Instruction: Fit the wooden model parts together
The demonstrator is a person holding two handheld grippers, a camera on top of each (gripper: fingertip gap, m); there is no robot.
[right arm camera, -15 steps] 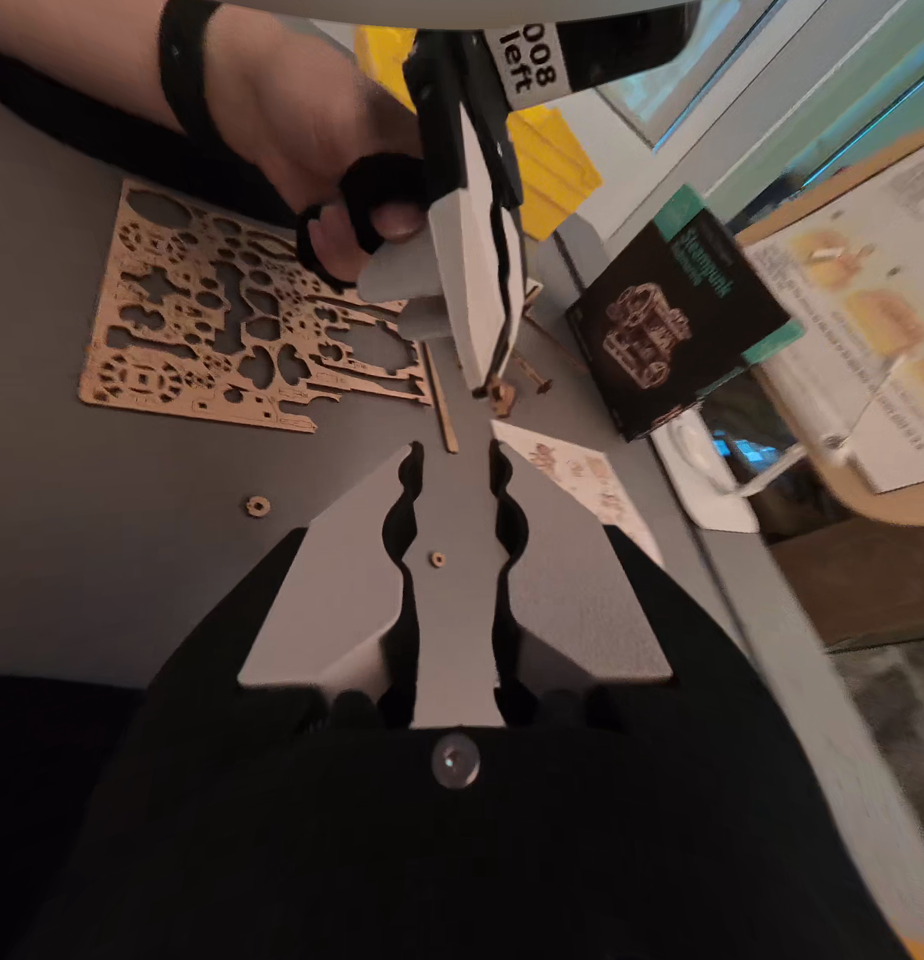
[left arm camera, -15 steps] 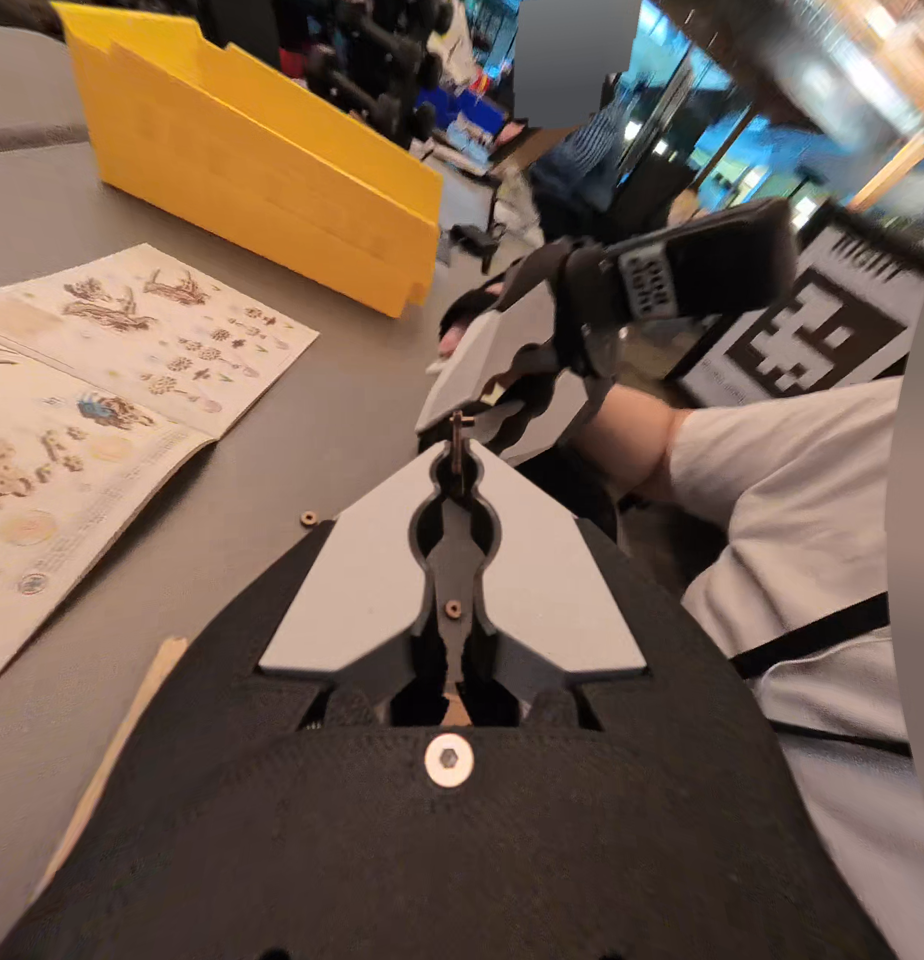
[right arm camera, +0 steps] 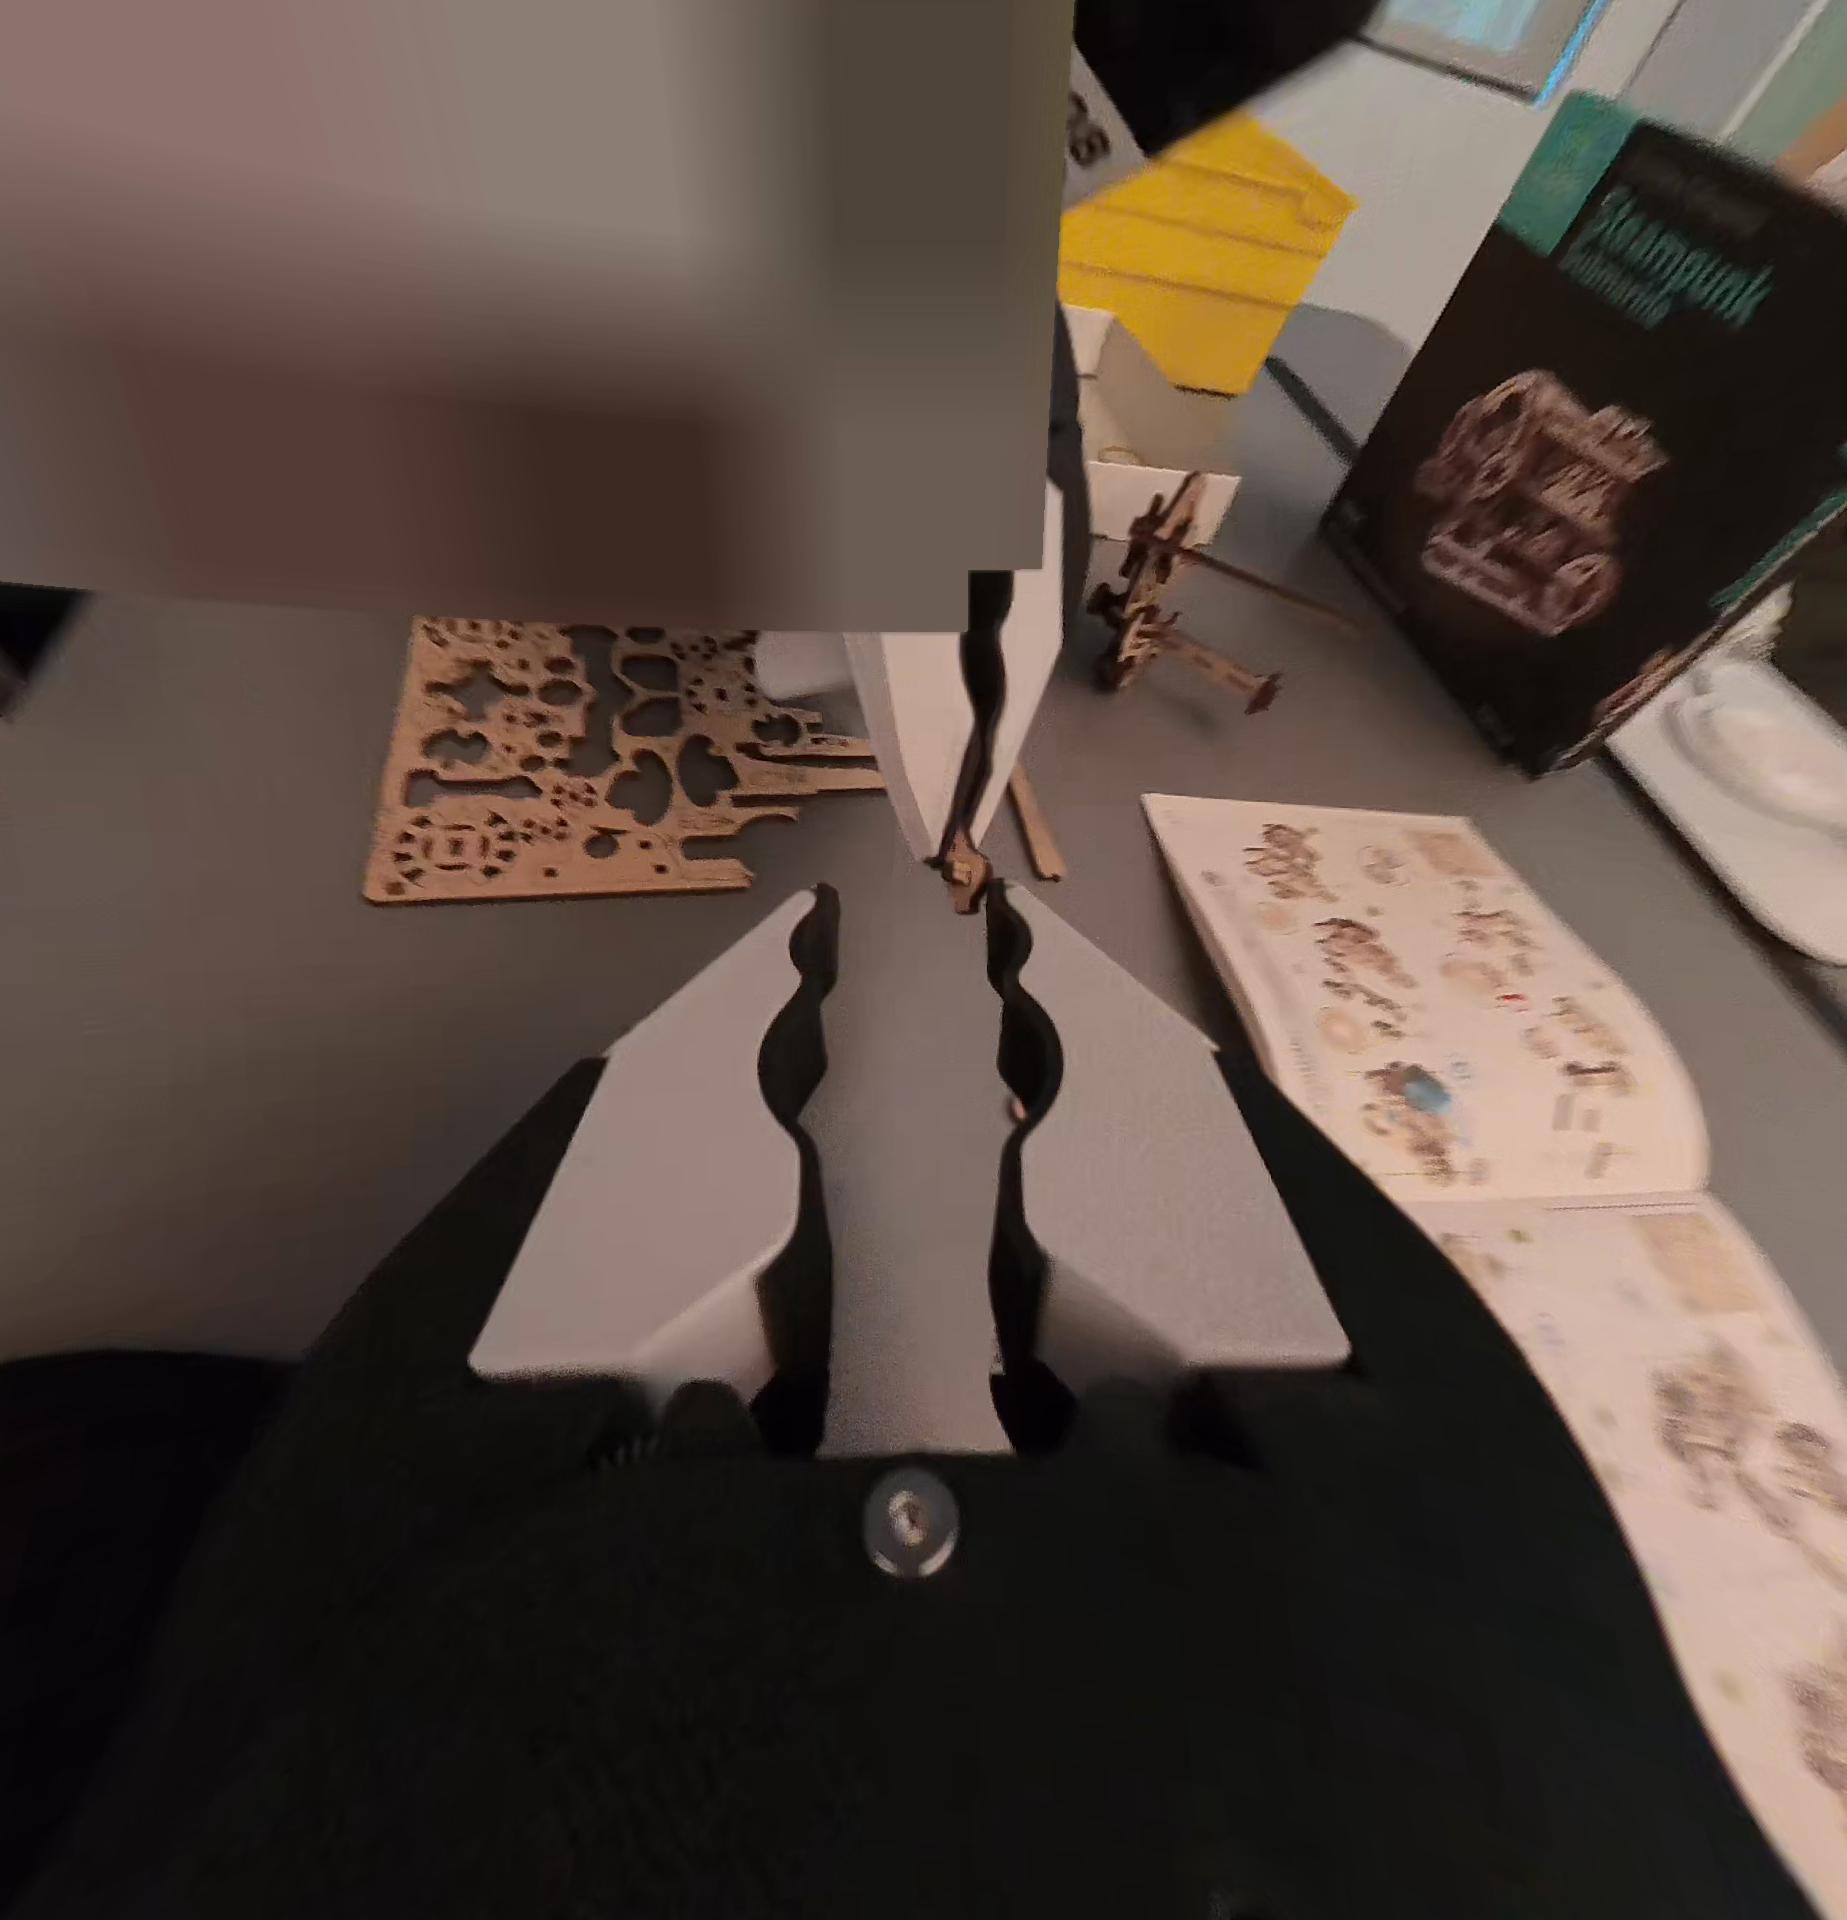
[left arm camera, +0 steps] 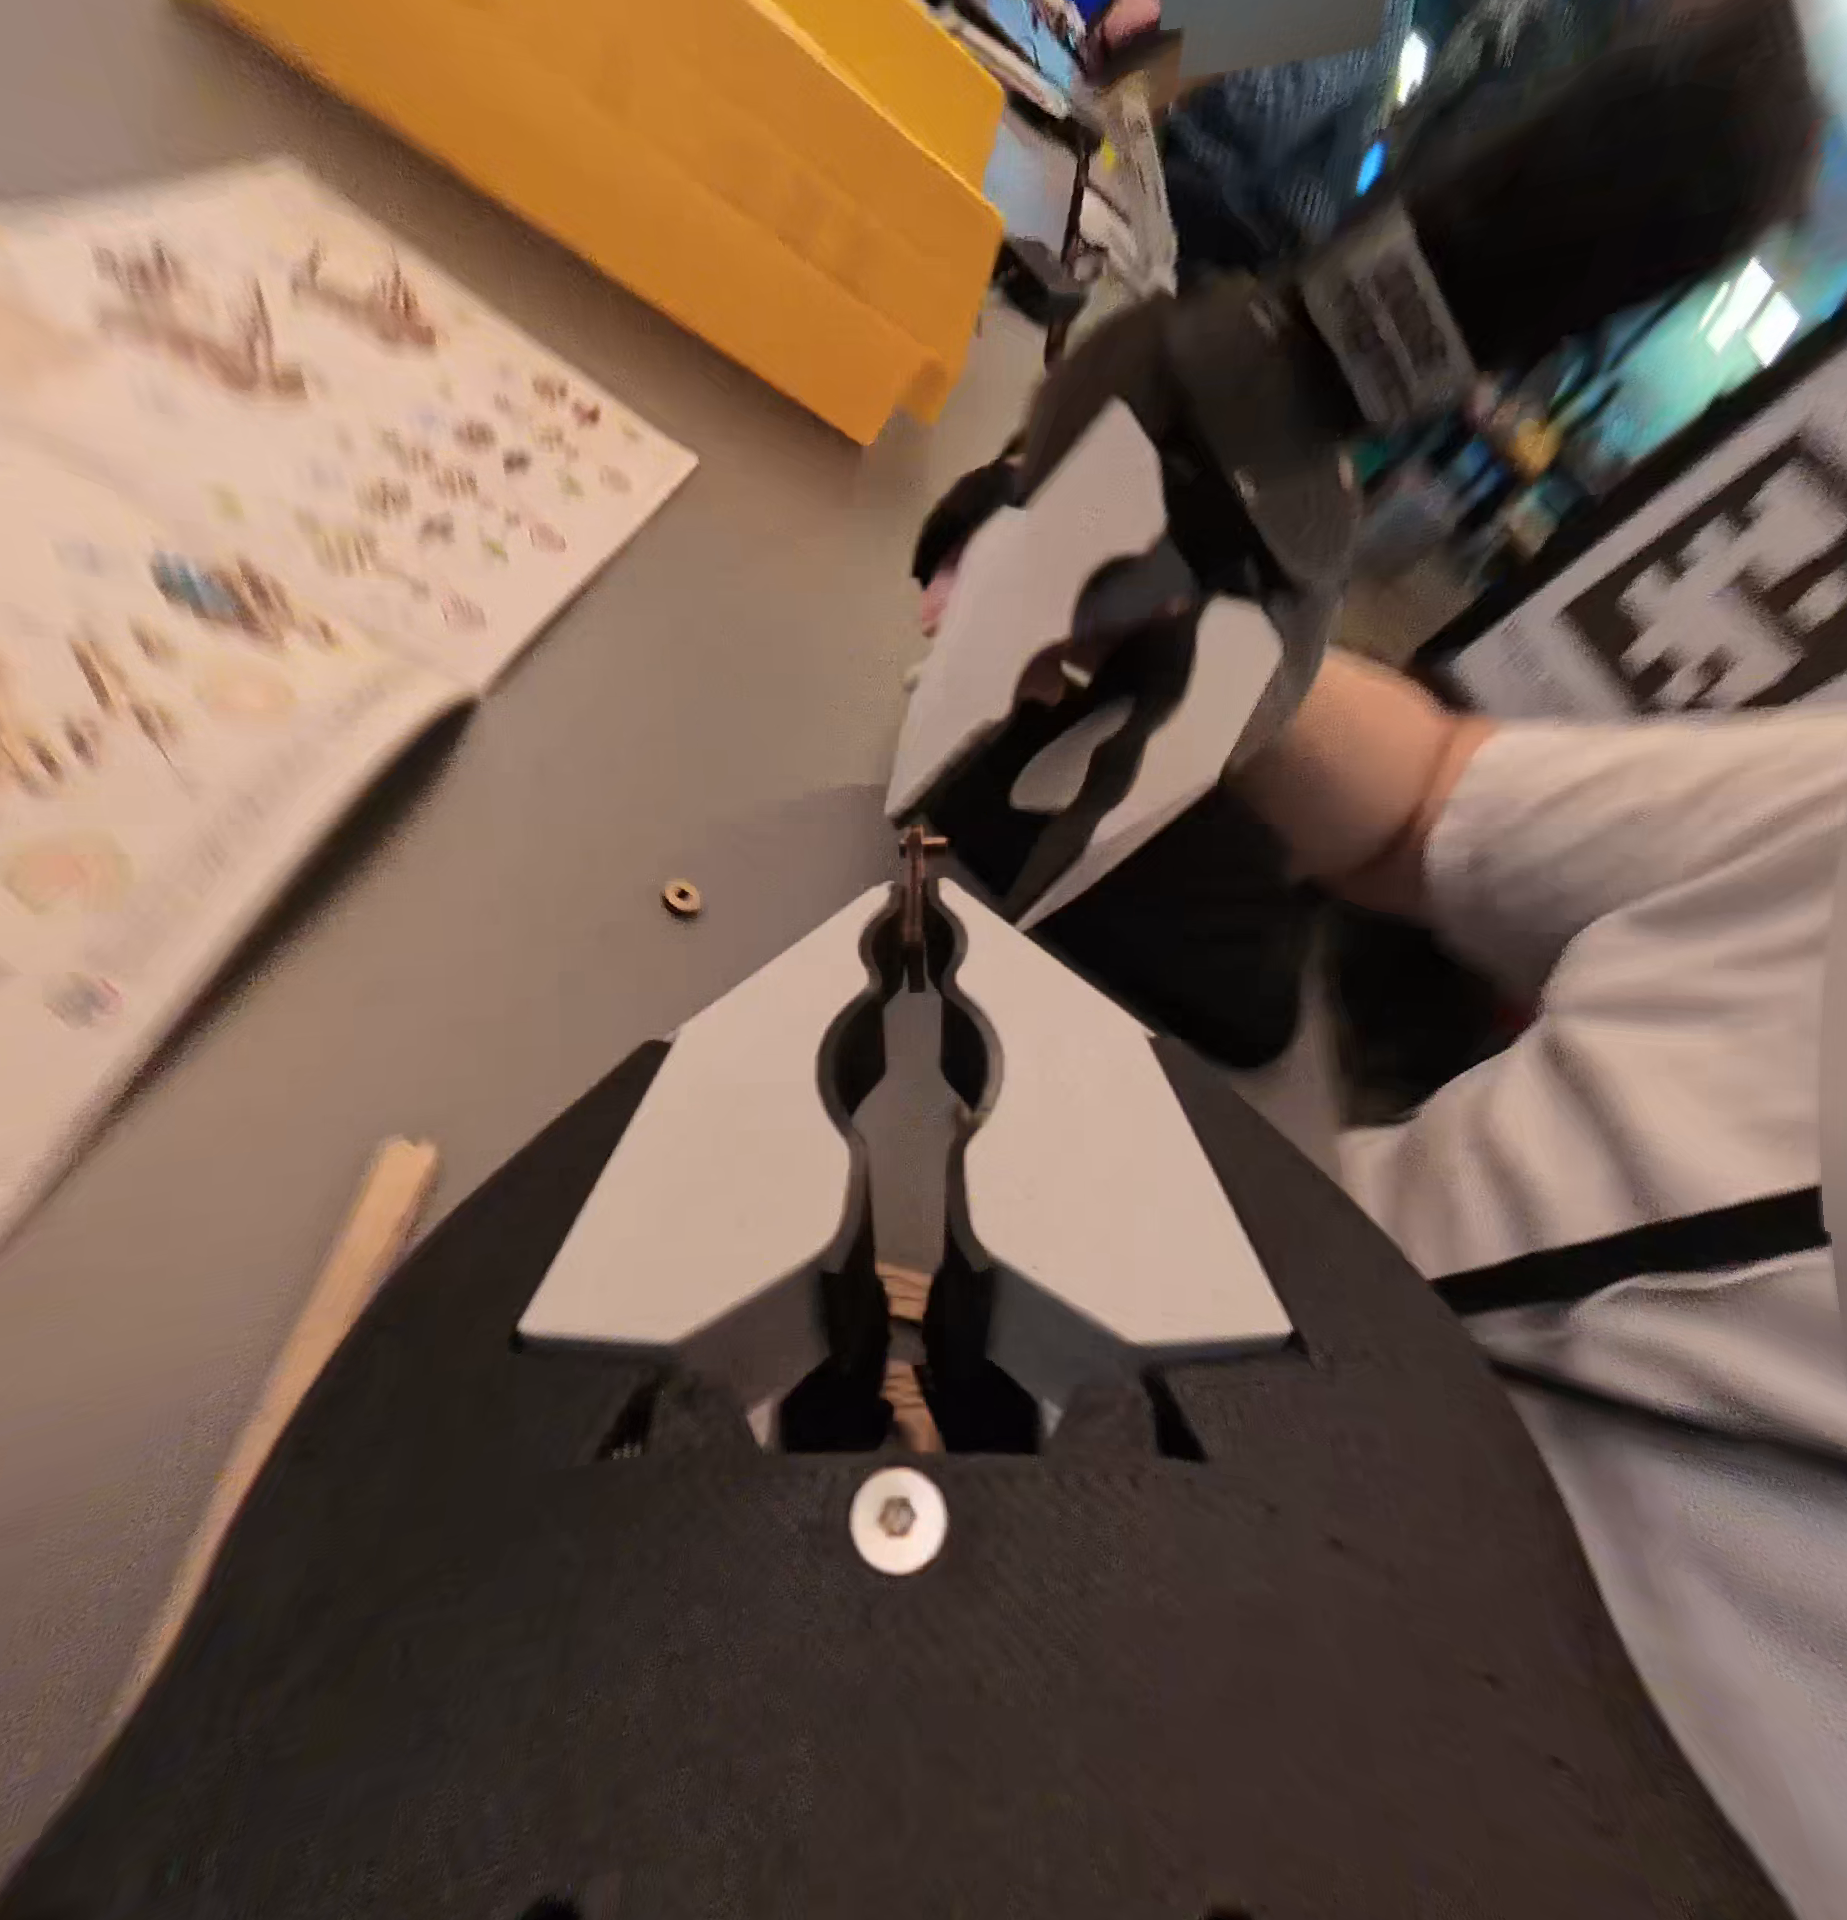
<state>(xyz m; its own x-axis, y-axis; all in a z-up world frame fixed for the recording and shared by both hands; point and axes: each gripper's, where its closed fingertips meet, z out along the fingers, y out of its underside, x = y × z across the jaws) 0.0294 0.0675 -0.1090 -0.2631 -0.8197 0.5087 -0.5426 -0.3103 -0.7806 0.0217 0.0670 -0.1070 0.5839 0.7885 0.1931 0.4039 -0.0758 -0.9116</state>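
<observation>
The grey tabletop (right arm camera: 223,935) spreads under both tools. Off to the right gripper's right lies the open printed instruction booklet (right arm camera: 1438,997), and beyond that stands the dark model-kit box (right arm camera: 1584,436). Ahead and left of it sits the flat tan laser-cut plywood sheet (right arm camera: 586,769), mostly punched out. Far ahead and right stands a small, partly built brown wooden assembly (right arm camera: 1158,613), well apart from both tools.

Now the tools. The left gripper (left arm camera: 914,914) has its grey fingers pinched together on a tiny dark-brown wooden piece (left arm camera: 916,883), which pokes out just past the tips, long axis running along the fingers. The right gripper (right arm camera: 903,904) holds its fingers spread, nothing between them.

Here's the hinge of it: in the right wrist view that same little piece (right arm camera: 963,868) hangs from the left gripper's tips, just ahead of the right gripper's spread fingers and nearest its right-hand tip. I'd judge a slight shift right brings it into the gap.

A small wooden washer (left arm camera: 681,896) lies loose on the table left of the left gripper's tips. The piece's exact shape is too small to read, both views are blurred, and a mosaic patch covers the upper left of the right wrist view.
</observation>
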